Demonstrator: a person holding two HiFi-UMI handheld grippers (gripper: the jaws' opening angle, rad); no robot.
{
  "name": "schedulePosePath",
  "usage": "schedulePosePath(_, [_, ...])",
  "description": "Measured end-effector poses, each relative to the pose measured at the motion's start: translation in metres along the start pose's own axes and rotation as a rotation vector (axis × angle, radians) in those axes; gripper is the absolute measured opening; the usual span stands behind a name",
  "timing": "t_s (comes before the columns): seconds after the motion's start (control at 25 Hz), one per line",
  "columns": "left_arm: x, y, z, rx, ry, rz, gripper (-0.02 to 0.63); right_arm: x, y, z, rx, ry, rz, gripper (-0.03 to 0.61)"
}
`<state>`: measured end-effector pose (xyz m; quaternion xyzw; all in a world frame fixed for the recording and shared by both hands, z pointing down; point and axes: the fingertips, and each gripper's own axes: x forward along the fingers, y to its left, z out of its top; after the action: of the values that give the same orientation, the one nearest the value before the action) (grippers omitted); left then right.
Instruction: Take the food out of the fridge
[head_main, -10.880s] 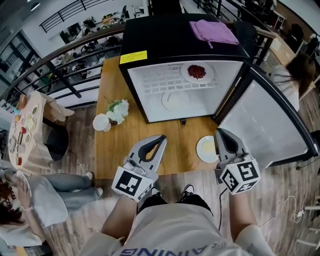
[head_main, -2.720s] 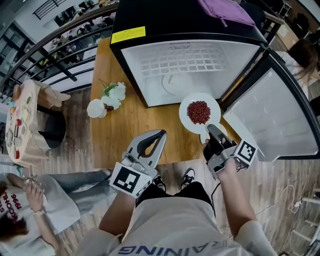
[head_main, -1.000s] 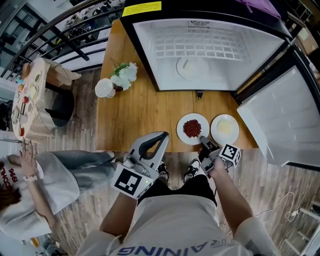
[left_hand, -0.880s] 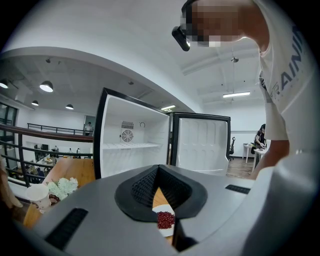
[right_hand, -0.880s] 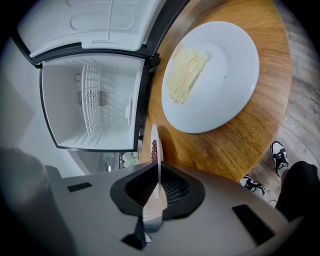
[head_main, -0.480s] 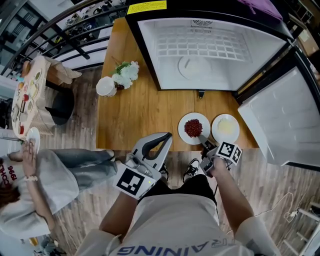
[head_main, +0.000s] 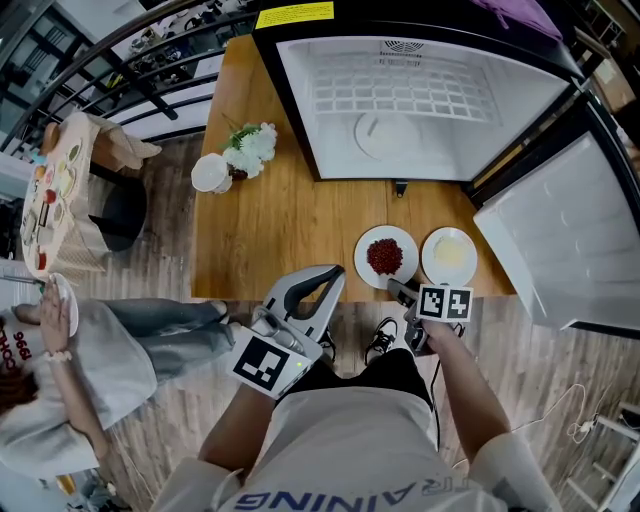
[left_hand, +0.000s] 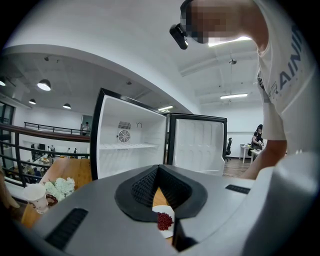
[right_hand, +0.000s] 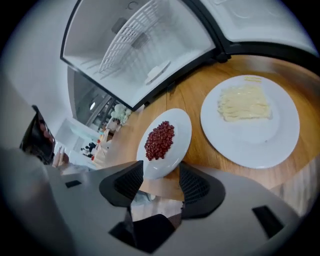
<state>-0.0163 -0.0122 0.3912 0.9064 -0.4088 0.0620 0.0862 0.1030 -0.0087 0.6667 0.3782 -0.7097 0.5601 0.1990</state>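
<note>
A white plate of red beans (head_main: 386, 257) rests on the wooden table (head_main: 280, 230), beside a plate of pale food (head_main: 450, 255). My right gripper (head_main: 398, 291) sits at the bean plate's near rim. Its jaws have just been opening. In the right gripper view the bean plate (right_hand: 162, 141) has its rim between the spread pads (right_hand: 192, 185) of the right gripper (right_hand: 159, 176), which do not press on it. My left gripper (head_main: 325, 276) hangs shut and empty off the table's front edge, with the left gripper (left_hand: 157, 170) pointed at the fridge. Another plate (head_main: 383, 132) lies inside the fridge (head_main: 420, 90).
The fridge door (head_main: 560, 240) stands open at the right. White flowers (head_main: 250, 147) and a paper cup (head_main: 210, 173) stand at the table's left. A seated person (head_main: 60, 350) is on the floor side, far left. A purple cloth (head_main: 520, 15) lies on the fridge.
The right gripper has rolled so its marker cube faces up, and its jaws have spread off the bean plate's rim. The plate stays on the table. The left gripper has not moved.
</note>
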Motion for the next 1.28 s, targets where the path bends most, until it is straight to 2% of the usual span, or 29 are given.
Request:
schedulePosePath(0.28, [-0.001, 0.001, 0.001, -0.002, -0.006, 0.004, 0.008, -0.001, -0.004, -0.013, -0.221, 0.080, -0.108, 0.218])
schedulePosePath(0.48, [-0.001, 0.002, 0.002, -0.001, -0.006, 0.005, 0.008, -0.011, -0.004, -0.010, -0.224, 0.058, -0.117, 0.218])
schedulePosePath(0.6, [0.000, 0.003, 0.004, 0.001, -0.011, 0.008, 0.007, -0.026, 0.005, 0.007, -0.208, -0.034, -0.083, 0.207])
schedulePosePath(0.64, [0.000, 0.003, 0.006, 0.002, -0.014, 0.008, 0.008, -0.033, 0.010, 0.016, -0.208, -0.076, -0.072, 0.171])
schedulePosePath(0.72, [0.000, 0.004, 0.008, 0.005, -0.017, 0.010, 0.008, -0.048, 0.023, 0.033, -0.228, -0.167, -0.050, 0.046])
schedulePosePath(0.92, [0.000, 0.008, 0.017, 0.027, -0.037, 0.017, 0.008, -0.084, 0.068, 0.073, -0.345, -0.346, 0.013, 0.025])
schedulePosePath(1.28, [-0.003, 0.017, 0.040, 0.086, -0.083, 0.018, 0.008, -0.153, 0.142, 0.125, -0.524, -0.615, 0.022, 0.021])
